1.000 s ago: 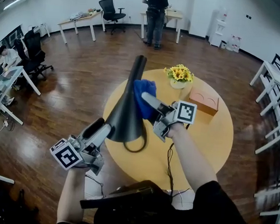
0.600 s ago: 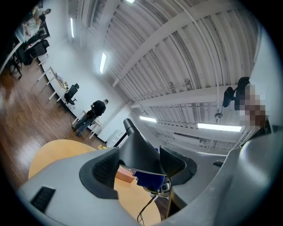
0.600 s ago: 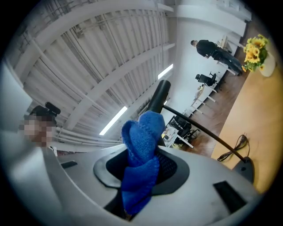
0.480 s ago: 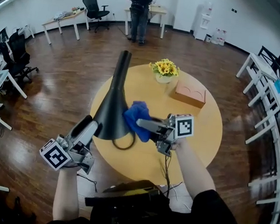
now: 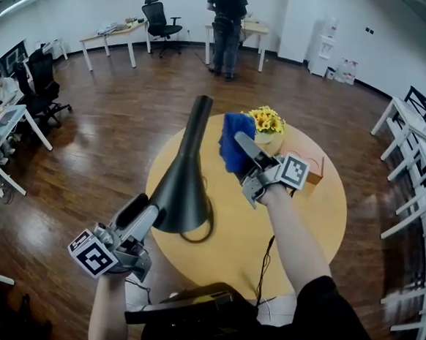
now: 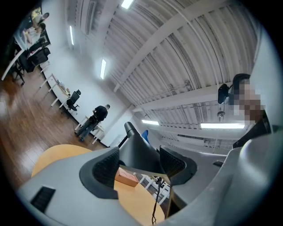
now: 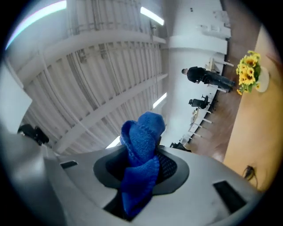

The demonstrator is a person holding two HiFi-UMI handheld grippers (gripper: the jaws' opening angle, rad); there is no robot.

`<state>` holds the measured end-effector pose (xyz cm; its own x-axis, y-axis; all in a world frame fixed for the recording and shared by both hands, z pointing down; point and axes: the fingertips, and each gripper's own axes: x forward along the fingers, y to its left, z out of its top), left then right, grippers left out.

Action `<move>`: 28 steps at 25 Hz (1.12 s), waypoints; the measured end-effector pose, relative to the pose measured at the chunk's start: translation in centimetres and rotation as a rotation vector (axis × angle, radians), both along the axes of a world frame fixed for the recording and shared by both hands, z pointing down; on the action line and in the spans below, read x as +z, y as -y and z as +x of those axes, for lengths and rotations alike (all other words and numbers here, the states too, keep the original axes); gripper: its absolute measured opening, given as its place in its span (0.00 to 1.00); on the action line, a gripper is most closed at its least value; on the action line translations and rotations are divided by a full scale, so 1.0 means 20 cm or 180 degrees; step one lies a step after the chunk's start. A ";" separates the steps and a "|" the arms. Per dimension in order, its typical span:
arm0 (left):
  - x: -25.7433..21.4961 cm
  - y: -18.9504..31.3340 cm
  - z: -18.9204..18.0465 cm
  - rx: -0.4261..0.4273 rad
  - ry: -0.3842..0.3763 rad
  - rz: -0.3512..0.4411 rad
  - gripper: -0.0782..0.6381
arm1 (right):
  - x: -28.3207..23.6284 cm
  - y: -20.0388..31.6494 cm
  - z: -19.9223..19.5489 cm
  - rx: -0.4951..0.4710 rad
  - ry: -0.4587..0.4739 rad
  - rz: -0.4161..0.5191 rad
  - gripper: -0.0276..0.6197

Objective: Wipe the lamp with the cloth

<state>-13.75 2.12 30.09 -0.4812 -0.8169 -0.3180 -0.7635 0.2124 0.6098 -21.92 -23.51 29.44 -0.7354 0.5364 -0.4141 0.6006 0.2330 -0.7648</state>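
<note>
Lamp point(image 5: 182, 189) — held over surface point(image 5: 312, 217), near-left; left tongs point(image 5: 148, 206) clamped on shade rim. Cloth point(image 5: 229, 134) pinched in right tongs point(image 5: 241, 143), just right of neck, apparently not touching — wipe prob. unfinished.

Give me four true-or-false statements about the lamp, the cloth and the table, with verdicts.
1. The left tool grips the black lamp. True.
2. The right tool holds a red cloth. False: the cloth is blue.
3. The cloth is pressed against the black lamp. False: the head view shows a gap between them.
4. Yellow flowers stand on the round table. True.
</note>
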 end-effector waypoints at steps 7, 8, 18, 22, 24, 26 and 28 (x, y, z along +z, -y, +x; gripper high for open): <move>0.06 -0.03 0.04 -0.0151 0.0007 -0.0118 0.50 | 0.16 -0.03 -0.42 0.0107 -0.0531 -0.1069 0.24; 0.06 -0.04 0.05 -0.0169 0.0002 -0.0120 0.50 | 0.17 -0.08 -0.43 0.0009 -0.0515 -0.1151 0.24; 0.04 -0.09 0.03 -0.0248 -0.0077 -0.0076 0.50 | 0.07 -0.20 -0.34 -0.0474 -0.0087 -0.1412 0.24; 0.05 -0.10 0.01 -0.0242 -0.0087 -0.0068 0.50 | 0.09 -0.28 -0.25 -0.0621 -0.0027 -0.1278 0.24; 0.04 -0.13 -0.02 -0.0226 -0.0098 -0.0063 0.50 | 0.10 -0.35 -0.20 -0.0696 -0.0010 -0.1141 0.24; 0.04 -0.13 -0.02 -0.0226 -0.0095 -0.0041 0.50 | 0.12 -0.41 -0.15 -0.0756 0.0007 -0.0959 0.24; 0.03 -0.11 0.00 -0.0281 -0.0018 -0.0055 0.50 | 0.15 -0.44 -0.06 -0.0825 0.0033 -0.0776 0.24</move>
<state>-13.83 4.33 30.64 -0.5534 -0.7765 -0.3013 -0.7379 0.2893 0.6098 -23.13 -14.74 32.42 -0.5829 0.5890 -0.5598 0.6240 -0.1169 -0.7727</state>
